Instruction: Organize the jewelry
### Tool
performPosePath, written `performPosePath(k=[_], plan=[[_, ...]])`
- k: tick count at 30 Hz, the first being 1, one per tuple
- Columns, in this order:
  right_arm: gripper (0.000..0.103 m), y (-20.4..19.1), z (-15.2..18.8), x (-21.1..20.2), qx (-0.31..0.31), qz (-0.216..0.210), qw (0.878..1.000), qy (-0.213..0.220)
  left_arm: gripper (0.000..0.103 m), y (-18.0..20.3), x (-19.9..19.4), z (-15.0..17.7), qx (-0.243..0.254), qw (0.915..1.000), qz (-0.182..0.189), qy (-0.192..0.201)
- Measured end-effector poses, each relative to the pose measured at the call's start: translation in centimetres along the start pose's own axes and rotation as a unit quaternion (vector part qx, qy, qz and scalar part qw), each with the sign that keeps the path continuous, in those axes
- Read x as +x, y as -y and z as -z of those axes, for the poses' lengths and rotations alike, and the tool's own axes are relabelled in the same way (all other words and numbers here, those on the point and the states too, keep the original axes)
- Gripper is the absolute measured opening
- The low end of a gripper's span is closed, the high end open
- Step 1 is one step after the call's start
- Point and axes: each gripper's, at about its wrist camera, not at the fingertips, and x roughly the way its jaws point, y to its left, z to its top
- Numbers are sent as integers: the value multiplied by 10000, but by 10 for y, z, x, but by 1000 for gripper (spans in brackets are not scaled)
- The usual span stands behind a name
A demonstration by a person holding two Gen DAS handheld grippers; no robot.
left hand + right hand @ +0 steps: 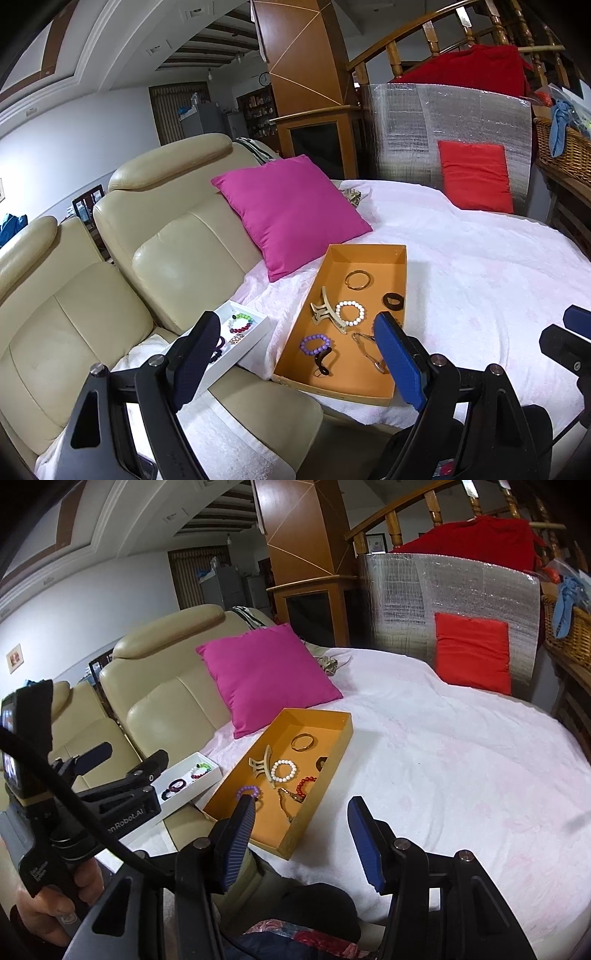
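A: First, the tools?

B: Left tool (299, 354): fingers spread wide, nothing between them, held above the near edge of the bed. Right tool (301, 834): likewise spread wide and empty, over the white blanket (443, 760), near side.

A: Nearest item to them?

B: Orange tray (400, 266), open-topped, lying on the blanket just beyond both tools. Contents: one purple bead bracelet (314, 344) near; one white bead bracelet (350, 313) mid-tray; one beige hair claw (327, 309), touching the white bracelet on its left; one gold bangle (358, 280) far; one dark ring-shaped piece (393, 301) by the right wall; one thin chain (365, 347), partly behind the left tool's right finger; one red bead bracelet (304, 786) against the right wall, seen from the right wrist only.

A: Further left?

B: White tray (258, 328), left of the orange tray, on the sofa side. Holds one multicoloured bead bracelet (240, 323); other pieces are half hidden by a finger.

A: Surroundings?

B: Cream leather sofa (170, 236) left; magenta cushion (291, 214) just beyond the orange tray; red cushion (476, 177) far right against a silver foil panel (424, 125).
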Motion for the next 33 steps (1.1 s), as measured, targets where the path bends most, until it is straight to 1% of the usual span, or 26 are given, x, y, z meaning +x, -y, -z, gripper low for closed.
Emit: performPosePath(k=[6, 17, 25, 29, 32, 33], plan=[[56, 1, 3, 9, 55, -47, 9999, -90, 85, 1, 8, 2, 16, 10000, -18, -93], [56, -2, 2, 20, 16, -70, 9999, -131, 85, -4, 19, 4, -11, 9998, -64, -195], [56, -9, -6, 38, -105, -99, 9998, -161, 85, -10, 29, 4, -72, 9995, -157, -272], [56, -12, -15, 50, -146, -148, 9997, -90, 85, -11, 33, 3, -68, 9993, -278, -251], [56, -9, -22, 59, -155, -213, 9997, -9, 85, -7, 37, 0, -9, 9992, -363, -187], [56, -5, -24, 61, -119, -216, 9997, 19, 85, 1, 40, -3, 50, 9994, -295, -194]])
